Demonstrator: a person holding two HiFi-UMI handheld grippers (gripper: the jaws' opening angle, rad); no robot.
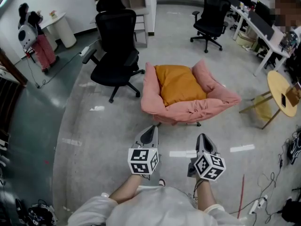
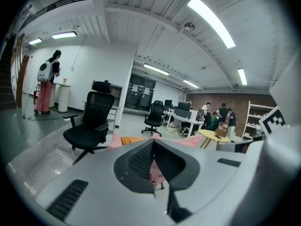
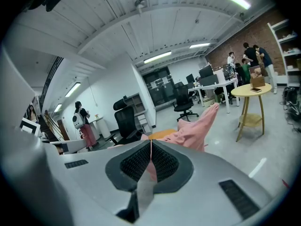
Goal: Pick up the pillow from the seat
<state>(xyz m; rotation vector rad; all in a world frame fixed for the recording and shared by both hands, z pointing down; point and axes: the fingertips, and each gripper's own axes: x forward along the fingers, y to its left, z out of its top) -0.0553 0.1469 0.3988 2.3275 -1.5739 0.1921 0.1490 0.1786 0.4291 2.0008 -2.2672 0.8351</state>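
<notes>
Orange pillow [image 1: 180, 84]: lies in the hollow of the pink seat [image 1: 151, 98], well apart from both tongs and touched by neither.

Pink seat: low and padded; raises soft sides round the pillow at left, right and front; stands on the grey floor [image 1: 94, 126].

Left tongs [image 1: 150, 132]: held low over the floor, just short of the seat's front edge, and pointed towards the seat. Jaws pressed together, with nothing between them.

Right tongs [image 1: 203, 140]: held beside the other pair, slightly nearer the person, on the same heading. Jaws closed tip to tip, empty.

Black office chair [image 1: 115, 55]: stands just beside the seat, to its left and behind.

Second black office chair [image 1: 209, 20]: stands farther back on the right, near a long white surface [image 1: 256, 27].

Round yellow surface [image 1: 282, 91]: stands right of the seat, apart from it, and carries a small dark flat item.

Person with a backpack [image 1: 32, 34]: stands at far left, next to a white round stand.
</notes>
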